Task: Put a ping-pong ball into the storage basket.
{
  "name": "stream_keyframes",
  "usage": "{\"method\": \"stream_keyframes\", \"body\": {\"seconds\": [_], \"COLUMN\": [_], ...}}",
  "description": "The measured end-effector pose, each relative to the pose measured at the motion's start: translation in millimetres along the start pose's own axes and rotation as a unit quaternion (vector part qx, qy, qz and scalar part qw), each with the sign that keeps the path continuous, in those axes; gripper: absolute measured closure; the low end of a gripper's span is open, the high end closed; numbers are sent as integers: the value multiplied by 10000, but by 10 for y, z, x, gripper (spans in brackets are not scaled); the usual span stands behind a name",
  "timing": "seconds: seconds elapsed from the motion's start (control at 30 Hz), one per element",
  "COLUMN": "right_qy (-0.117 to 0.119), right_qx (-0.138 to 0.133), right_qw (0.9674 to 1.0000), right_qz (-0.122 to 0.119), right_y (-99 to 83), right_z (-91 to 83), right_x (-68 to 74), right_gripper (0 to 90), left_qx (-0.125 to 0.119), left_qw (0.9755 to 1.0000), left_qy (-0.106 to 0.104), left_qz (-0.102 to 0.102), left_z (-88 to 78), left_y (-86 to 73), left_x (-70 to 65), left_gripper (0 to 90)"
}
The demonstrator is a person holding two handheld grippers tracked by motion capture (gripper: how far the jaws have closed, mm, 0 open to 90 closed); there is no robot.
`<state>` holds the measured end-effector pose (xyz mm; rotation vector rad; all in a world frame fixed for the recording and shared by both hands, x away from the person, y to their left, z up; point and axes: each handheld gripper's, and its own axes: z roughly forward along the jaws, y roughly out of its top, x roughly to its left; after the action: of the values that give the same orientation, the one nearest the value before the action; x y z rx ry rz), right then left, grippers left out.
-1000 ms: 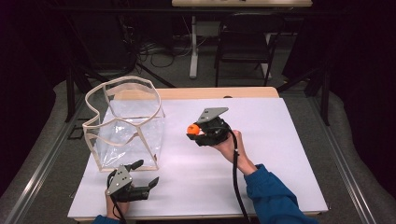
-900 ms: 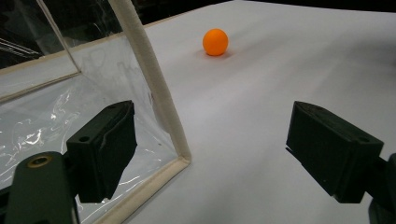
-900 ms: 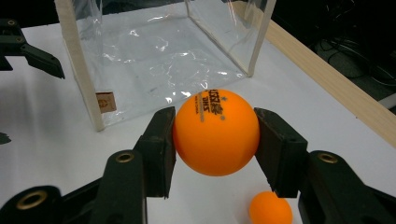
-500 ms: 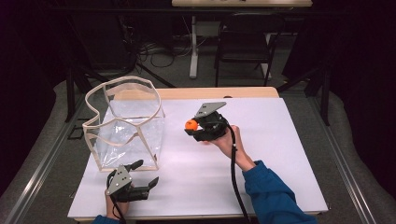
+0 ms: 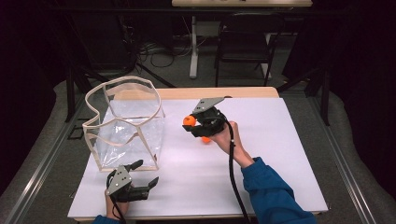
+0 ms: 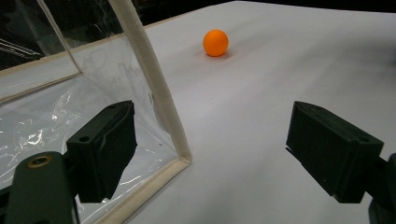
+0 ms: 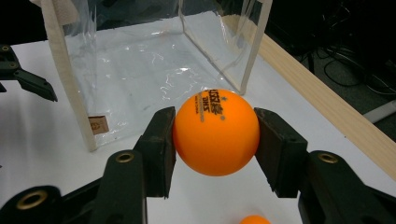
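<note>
Right gripper (image 7: 215, 135): jaws pinched on the orange ball (image 7: 215, 132), one pad on each side at its widest line, held above the white table (image 5: 280, 154).
Ball's handling: looked hollow and light, hard-shelled, smooth; likely to squirt out if gripped off-centre, so across the middle was the place to take it.
Second ball (image 5: 206, 139): lay on the table just below that gripper.
Clear bag (image 5: 126, 126): stood open-topped to the left, thin floppy film on a stiffer pale rim; possibly the ball's destination.
Left gripper (image 5: 141, 177): jaws wide and empty, resting near the bag's front corner.
</note>
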<state>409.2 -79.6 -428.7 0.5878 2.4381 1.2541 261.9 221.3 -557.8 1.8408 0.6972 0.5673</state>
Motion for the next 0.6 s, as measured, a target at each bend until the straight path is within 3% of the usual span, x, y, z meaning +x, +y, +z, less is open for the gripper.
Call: {"method": "stream_keyframes", "body": {"seconds": [0.6], "right_qy": [-16], "right_qx": [-5], "right_qw": [10000], "right_qz": [-27], "right_y": [147], "right_z": [30], "right_x": [-46], "right_gripper": [509], "left_qx": [-38], "left_qw": [10000], "left_qy": [-15], "left_qz": [-14], "left_z": [-1], "left_y": [0], "left_x": [2], "left_gripper": [159]}}
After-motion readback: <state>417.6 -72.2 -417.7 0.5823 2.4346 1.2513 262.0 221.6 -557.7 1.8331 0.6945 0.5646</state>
